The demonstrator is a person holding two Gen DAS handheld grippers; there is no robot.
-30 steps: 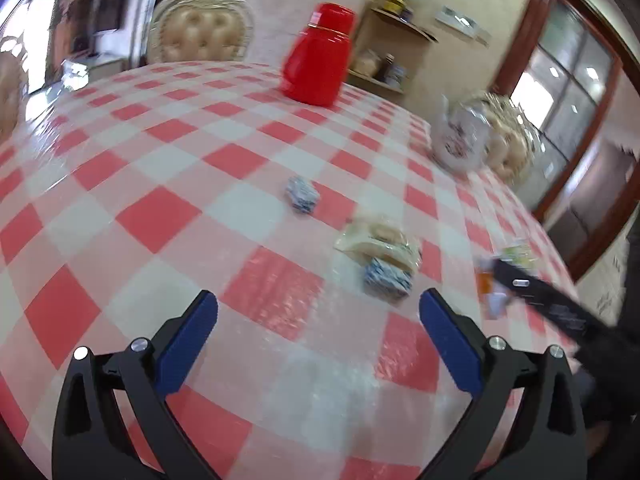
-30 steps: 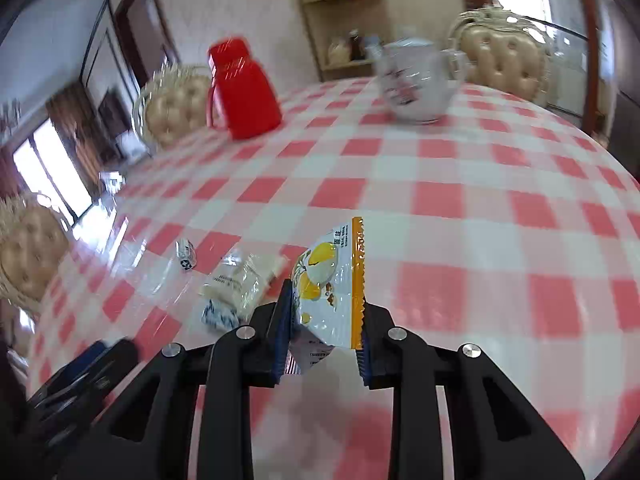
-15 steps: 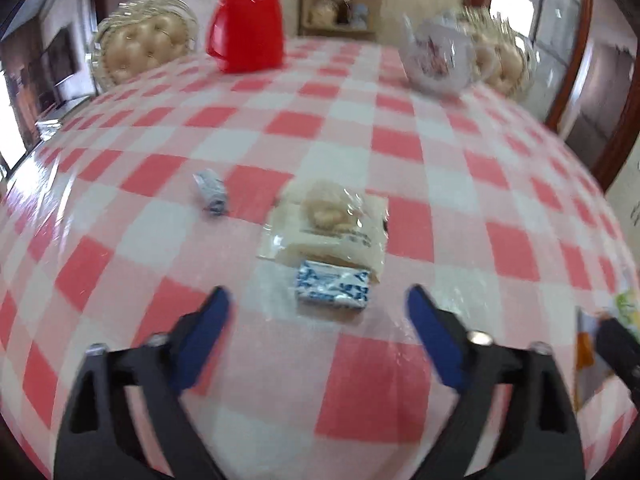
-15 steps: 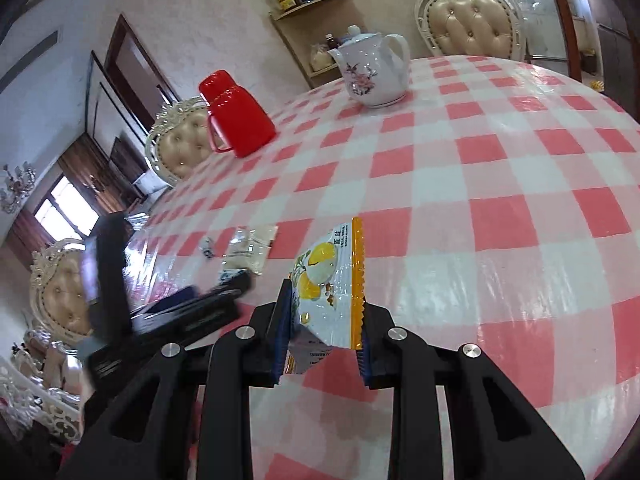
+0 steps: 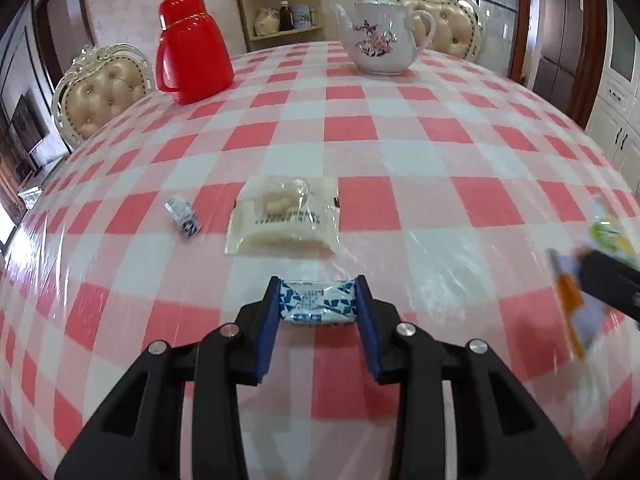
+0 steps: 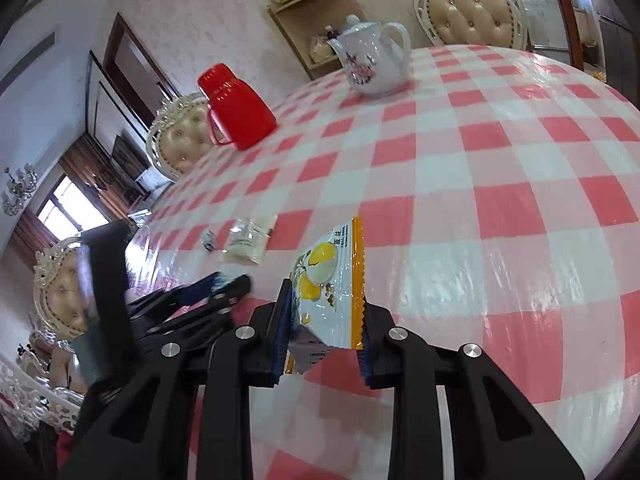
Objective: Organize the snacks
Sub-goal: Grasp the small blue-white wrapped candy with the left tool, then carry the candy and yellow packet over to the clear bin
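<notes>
Left gripper (image 5: 317,308): jaws have just been closing, from wide apart a sec ago to narrow now; blue-and-white candy (image 5: 318,305) sits between the pads, both pads look to be touching its ends.
Candy spot: on the checked table (image 5: 440,152), just this side of the clear biscuit pack (image 5: 284,216), not lifted yet as far as I can tell.
What changed: a sec ago left gripper was off to one side w/ the candy ahead and to the right; now it is squared up over it, wrist rolled level.
Right gripper (image 6: 325,312): clamped tight on the yellow-and-orange snack packet (image 6: 330,284), packet upright, held above the table; same grip as before, no change.
Other snacks: small blue wrapped candy (image 5: 183,216) lies left of the biscuit pack, apart from it.
Bystanders: red jug (image 5: 192,46) and white teapot (image 5: 382,40) at far side, well apart from the snacks.
Meaning for task: prob. pick just secured; both hands loaded, so next is likely carrying both to wherever snacks get grouped. No tray or box in view, so drop spot unknown.
Risk: candy wrapper is slick, gripped by its ends, may squirt out on lift.
</notes>
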